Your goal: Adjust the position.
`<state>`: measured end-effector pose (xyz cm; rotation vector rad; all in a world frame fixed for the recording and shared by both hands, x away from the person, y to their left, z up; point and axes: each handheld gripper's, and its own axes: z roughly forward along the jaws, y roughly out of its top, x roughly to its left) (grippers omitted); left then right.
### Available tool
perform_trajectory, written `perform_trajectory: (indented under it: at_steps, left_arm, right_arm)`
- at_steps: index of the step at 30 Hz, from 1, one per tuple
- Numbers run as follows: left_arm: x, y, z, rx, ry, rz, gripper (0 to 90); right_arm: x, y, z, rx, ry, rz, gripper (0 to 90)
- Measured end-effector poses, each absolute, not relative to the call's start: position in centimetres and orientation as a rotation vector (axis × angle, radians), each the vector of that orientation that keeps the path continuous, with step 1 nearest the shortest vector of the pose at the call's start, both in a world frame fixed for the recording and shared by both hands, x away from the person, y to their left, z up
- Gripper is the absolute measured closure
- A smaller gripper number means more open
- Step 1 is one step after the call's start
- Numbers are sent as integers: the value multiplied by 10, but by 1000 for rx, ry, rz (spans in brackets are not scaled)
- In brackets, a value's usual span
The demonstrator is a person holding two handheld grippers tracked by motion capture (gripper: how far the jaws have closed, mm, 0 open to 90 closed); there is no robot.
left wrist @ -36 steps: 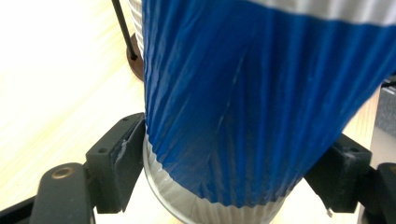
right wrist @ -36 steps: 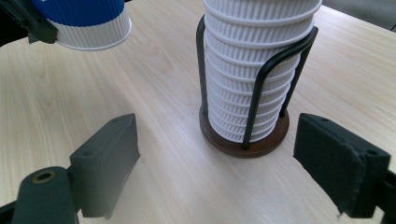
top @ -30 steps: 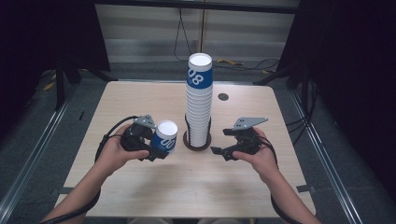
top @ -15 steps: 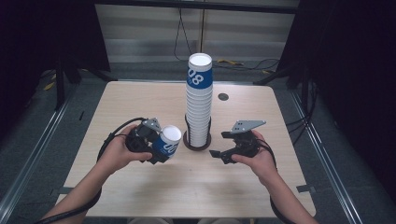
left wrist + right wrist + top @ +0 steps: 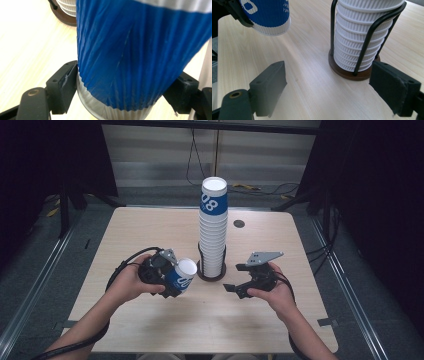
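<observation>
Left gripper [image 5: 172, 281] clamped on blue cup [image 5: 181, 276], pads squeezing ribbed sleeve near base. Cup tilted, mouth up and right, held off table [image 5: 150, 227], just left of stack [image 5: 213, 227]. Stack upright in wire holder [image 5: 211, 270] at table centre. Right gripper [image 5: 236, 279] right of holder, jaws wide apart, nothing between them, aimed at holder base.

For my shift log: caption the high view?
Left tool grips a blue-and-white paper cup; right tool open beside the white cup stack.
</observation>
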<state>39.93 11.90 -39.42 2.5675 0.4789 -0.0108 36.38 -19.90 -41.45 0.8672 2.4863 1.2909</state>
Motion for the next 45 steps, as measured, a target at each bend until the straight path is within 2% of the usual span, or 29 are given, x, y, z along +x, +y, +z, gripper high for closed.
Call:
perform_trajectory:
  at_steps: [45]
  left_arm:
    - [399, 85, -394, 2791, 356, -30, 217]
  right_arm:
    - [355, -187, -426, 797, 2566, 1294, 134]
